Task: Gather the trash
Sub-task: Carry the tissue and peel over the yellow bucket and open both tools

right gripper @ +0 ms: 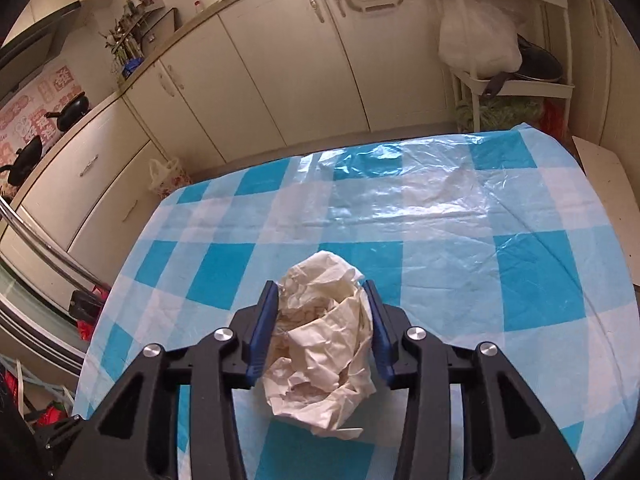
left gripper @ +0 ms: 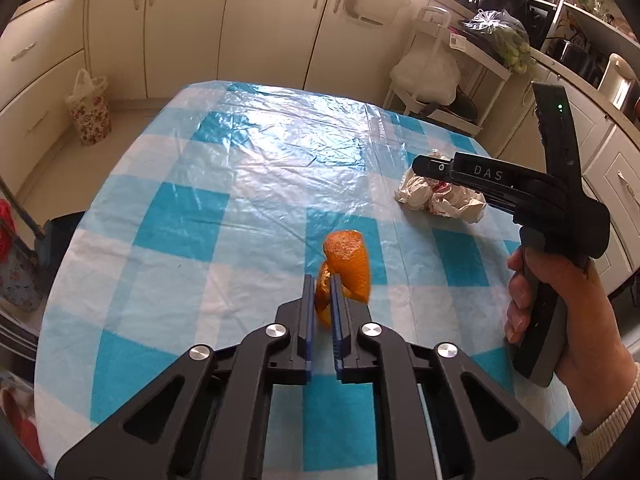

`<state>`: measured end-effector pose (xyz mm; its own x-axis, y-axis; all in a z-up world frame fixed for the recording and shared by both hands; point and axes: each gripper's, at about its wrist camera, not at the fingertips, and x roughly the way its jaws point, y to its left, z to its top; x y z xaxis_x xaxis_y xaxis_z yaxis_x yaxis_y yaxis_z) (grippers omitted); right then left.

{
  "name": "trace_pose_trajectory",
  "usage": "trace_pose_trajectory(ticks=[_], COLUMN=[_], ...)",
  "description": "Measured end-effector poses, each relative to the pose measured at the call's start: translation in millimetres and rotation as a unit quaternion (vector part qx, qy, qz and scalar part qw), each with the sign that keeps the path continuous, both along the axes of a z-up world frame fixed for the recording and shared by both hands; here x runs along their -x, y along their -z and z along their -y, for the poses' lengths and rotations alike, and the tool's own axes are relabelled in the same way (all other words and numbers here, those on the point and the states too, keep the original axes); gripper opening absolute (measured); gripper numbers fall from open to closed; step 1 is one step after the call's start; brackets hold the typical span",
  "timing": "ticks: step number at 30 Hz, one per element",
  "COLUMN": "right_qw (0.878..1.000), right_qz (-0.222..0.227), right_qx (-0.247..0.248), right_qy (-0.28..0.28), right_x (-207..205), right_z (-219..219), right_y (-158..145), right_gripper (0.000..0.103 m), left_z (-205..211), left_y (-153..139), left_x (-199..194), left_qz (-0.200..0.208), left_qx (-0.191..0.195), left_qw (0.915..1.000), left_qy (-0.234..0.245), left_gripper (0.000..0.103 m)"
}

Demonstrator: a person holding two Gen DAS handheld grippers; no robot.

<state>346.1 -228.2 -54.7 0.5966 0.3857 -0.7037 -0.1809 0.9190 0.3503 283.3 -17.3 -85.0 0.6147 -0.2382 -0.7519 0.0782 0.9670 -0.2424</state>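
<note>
Kitchen, cream cabinets along the back and side walls, a white shelf trolley in the far corner with a white plastic bag hung on it. A small floral bag stands on the floor by the cabinets.

Bench in the middle, covered with a blue and white checked cloth under clear plastic sheeting, which is wrinkled and glaring toward the far end.

Right gripper, seen from the left wrist view as a black tool held by a hand with a pale knitted cuff, reaches over the right part of the bench. Its jaws stand partly open, one blue pad on either side of a crumpled wad of whitish paper. The pads look to be touching the wad's sides; how hard they press I cannot tell. The wad sits low against the cloth, its front edge spilling out toward the camera. From the left wrist view some red print shows in the paper.

Left gripper, nearer the middle of the bench, jaws drawn almost together on a strip of orange peel. The peel is pinched at its lower end and curls upward and to the right, clear above the pad tips. Whether its bottom edge touches the cloth is hidden by the jaws.
</note>
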Motion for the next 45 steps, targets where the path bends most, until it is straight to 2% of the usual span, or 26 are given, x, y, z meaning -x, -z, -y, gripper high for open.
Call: trace_pose_trajectory(ticks=[5,9,11,14,15,16,18,19,21,27,30,32,33,34,39,45], right_qw=[0.999,0.997,0.997,0.996,0.996,0.996,0.996,0.996,0.996,0.996,0.996,0.996,0.996,0.996,0.996,0.997], right_qz=[-0.009,-0.014,-0.014,-0.028,-0.031,-0.032,-0.039,-0.041,-0.045,-0.046,-0.042,-0.041,-0.043,-0.042,-0.038,-0.034], right_qx=[-0.006,0.001,0.007,-0.013,-0.017,-0.021,-0.032,-0.034,-0.041,-0.049,-0.038,-0.032,-0.032,-0.032,-0.032,-0.044], right_qy=[-0.035,-0.071,-0.082,-0.082,-0.081,-0.078,-0.075,-0.072,-0.065,-0.059,-0.063,-0.066,-0.068,-0.069,-0.074,-0.059], right_x=[17,48,67,94,103,110,122,126,131,142,143,143,142,142,145,162], right_z=[-12,-25,-27,-21,-20,-17,-13,-10,-6,-6,-9,-10,-10,-11,-9,-6], right_y=[-3,-4,-6,-4,-2,-2,0,1,4,3,2,2,2,1,-1,0], right_gripper=[0.035,0.035,0.035,0.035,0.035,0.036,0.039,0.044,0.050,0.053,0.053,0.050,0.046,0.044,0.034,0.032], left_z=[-13,-20,-17,-10,-9,-7,-8,-8,-6,13,22,26,28,30,27,19], left_y=[1,-1,-3,-4,-4,-5,-10,-13,-17,-16,-11,-8,-5,-2,-3,-21], left_x=[31,52,57,60,61,62,66,69,72,78,72,69,67,64,74,103], left_qz=[-0.004,-0.005,-0.006,-0.013,-0.015,-0.016,-0.008,-0.001,0.002,0.005,0.001,-0.005,-0.010,-0.020,-0.011,0.005], left_qx=[0.010,0.015,0.013,-0.008,-0.011,-0.017,-0.023,-0.022,-0.018,-0.026,-0.038,-0.040,-0.039,-0.038,-0.033,-0.019], left_qw=[0.9999,0.9999,0.9999,0.9996,0.9994,0.9993,0.9996,0.9997,0.9997,0.9991,0.9987,0.9985,0.9984,0.9981,0.9986,0.9993], left_qy=[-0.003,-0.005,0.005,0.025,0.029,0.027,0.018,0.014,0.017,0.034,0.035,0.036,0.039,0.044,0.039,0.031], left_gripper=[0.004,0.004,0.004,0.006,0.014,0.030,0.054,0.059,0.062,0.067,0.067,0.059,0.039,0.024,0.018,0.018])
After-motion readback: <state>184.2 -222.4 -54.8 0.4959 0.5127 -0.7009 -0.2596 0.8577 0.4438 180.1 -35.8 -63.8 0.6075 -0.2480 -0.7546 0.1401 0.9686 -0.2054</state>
